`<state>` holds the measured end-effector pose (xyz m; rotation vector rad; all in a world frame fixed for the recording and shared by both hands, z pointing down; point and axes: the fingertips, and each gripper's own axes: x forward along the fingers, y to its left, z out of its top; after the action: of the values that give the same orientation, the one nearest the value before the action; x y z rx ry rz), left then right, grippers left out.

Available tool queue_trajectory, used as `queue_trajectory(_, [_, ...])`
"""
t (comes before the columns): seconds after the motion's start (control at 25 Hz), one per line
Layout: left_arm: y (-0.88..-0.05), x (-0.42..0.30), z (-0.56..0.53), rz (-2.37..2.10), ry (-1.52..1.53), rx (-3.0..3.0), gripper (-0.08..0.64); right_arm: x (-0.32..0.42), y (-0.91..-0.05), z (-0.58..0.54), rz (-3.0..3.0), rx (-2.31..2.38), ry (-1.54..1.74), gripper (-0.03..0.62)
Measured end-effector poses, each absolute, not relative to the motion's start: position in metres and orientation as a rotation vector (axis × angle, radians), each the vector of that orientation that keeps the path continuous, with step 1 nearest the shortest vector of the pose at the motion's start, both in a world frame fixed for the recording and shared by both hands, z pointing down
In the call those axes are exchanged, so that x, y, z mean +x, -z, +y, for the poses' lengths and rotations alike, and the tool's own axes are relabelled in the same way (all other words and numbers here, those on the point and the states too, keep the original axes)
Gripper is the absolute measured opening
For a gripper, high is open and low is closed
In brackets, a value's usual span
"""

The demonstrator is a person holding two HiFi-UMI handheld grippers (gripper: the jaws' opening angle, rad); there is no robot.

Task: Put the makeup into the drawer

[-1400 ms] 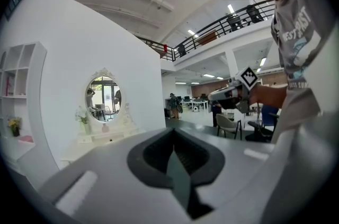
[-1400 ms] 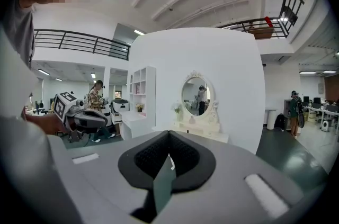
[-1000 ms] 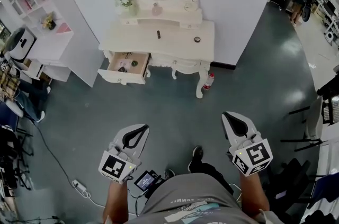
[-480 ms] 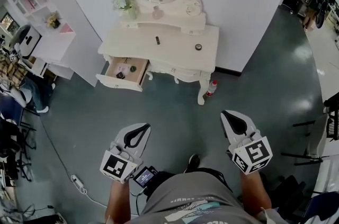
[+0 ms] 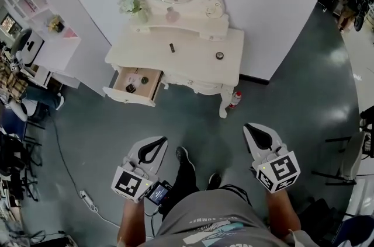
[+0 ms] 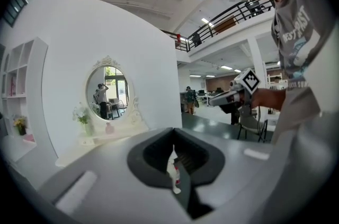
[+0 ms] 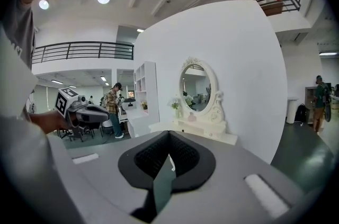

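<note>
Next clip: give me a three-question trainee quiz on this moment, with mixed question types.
1. True or false: the drawer of the dressing table is shut.
2. Multiple choice: how many small items lie on the tabletop? A one, B two, C four.
3. Fill in: the left claw and right claw are both shut and ____.
Key: 1 false, it stands open. 2 B: a dark item and a round item. 3 empty.
</note>
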<state>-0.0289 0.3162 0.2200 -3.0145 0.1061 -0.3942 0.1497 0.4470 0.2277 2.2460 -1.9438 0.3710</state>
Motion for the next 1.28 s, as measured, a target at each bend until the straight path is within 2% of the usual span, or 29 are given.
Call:
queue_trajectory(0.6, [-0.217, 0.096, 0.175, -0.276, 0.281, -3.006, 0.003, 0.225, -0.222, 0.35, -1.625, 2.46, -0.397, 0.002])
queue_trajectory(0.96, [-0.214, 0.114, 0.105, -0.348, 0.269, -3.026, 0.003, 0.242, -0.218, 0.288, -1.527, 2.514, -0.364, 0.002])
queue_trajectory(1.28, [-0.222, 0.124, 0.048, -0.238, 0.335, -2.997, 0.003, 0.275, -0.226, 0.242, -1.53, 2.47, -0.378, 0.002])
